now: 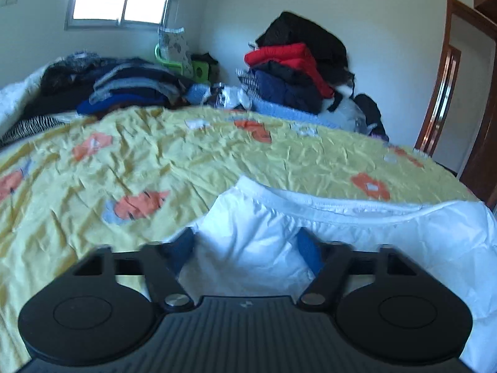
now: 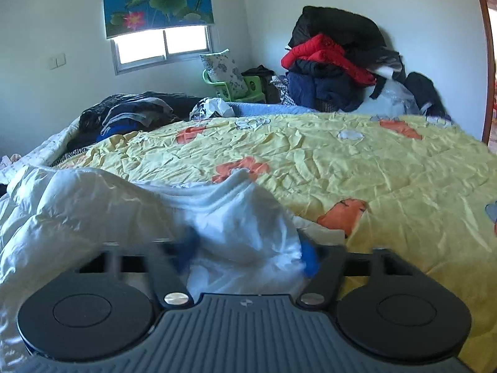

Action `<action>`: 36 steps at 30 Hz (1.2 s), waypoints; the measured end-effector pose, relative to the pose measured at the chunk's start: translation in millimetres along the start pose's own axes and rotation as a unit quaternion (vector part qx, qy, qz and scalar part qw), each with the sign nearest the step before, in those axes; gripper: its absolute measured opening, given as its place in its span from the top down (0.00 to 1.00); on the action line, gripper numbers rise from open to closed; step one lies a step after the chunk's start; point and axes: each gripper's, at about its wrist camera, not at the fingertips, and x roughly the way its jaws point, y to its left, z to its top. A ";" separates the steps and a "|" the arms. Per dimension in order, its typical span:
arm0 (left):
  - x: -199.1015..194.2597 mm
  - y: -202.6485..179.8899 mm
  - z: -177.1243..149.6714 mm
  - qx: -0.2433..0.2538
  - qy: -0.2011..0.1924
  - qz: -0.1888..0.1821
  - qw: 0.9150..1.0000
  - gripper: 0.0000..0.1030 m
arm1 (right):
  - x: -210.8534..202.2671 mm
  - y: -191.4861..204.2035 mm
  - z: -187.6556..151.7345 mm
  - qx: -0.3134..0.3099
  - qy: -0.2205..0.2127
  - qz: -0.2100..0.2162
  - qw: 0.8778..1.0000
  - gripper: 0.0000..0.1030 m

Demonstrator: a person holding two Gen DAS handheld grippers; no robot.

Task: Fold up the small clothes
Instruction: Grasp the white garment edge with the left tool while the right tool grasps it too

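A small white garment [image 1: 372, 233] with a ribbed hem lies on the yellow flowered bedspread [image 1: 155, 161]. My left gripper [image 1: 248, 248] has its blue fingers spread wide, with the garment's left end bunched between them. The garment [image 2: 124, 211] also fills the left of the right wrist view, on the bedspread [image 2: 388, 171]. My right gripper [image 2: 248, 248] also has its fingers wide apart, with the garment's right end bunched between them. In both views the fingertips are partly hidden by cloth and blurred.
Folded dark clothes [image 1: 130, 87] are stacked at the bed's far left. A pile of red, black and navy jackets [image 1: 298, 62] leans on the far wall. A green chair with a cushion [image 2: 230, 80] stands under the window. A door frame [image 1: 450, 93] is on the right.
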 end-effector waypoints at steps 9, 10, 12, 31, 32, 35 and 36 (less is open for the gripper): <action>-19.5 6.2 5.0 -0.040 -0.028 0.046 0.998 0.96 | -34.0 -2.5 18.7 0.078 -0.039 -0.026 0.996 0.90; -21.6 6.6 7.5 -0.042 -0.037 0.052 0.997 0.97 | -38.1 -3.0 25.0 0.084 -0.050 -0.025 0.995 0.90; -18.0 5.3 12.4 -0.044 -0.043 0.063 0.996 0.96 | -35.7 -1.3 33.0 0.088 -0.055 -0.026 0.994 0.91; 58.2 1.8 -23.3 -0.016 -0.005 0.148 0.989 0.95 | 69.2 -13.5 -18.1 0.095 0.017 -0.126 0.987 0.83; 58.5 3.7 -23.2 -0.020 -0.004 0.144 0.989 0.95 | 69.0 -16.5 -18.9 0.104 0.017 -0.121 0.987 0.83; 58.5 6.8 -23.9 -0.029 -0.001 0.138 0.990 0.95 | 68.2 -23.2 -20.7 0.126 0.016 -0.109 0.986 0.82; 58.6 7.2 -24.2 -0.028 -0.002 0.138 0.990 0.95 | 68.0 -23.9 -20.3 0.128 0.015 -0.108 0.986 0.82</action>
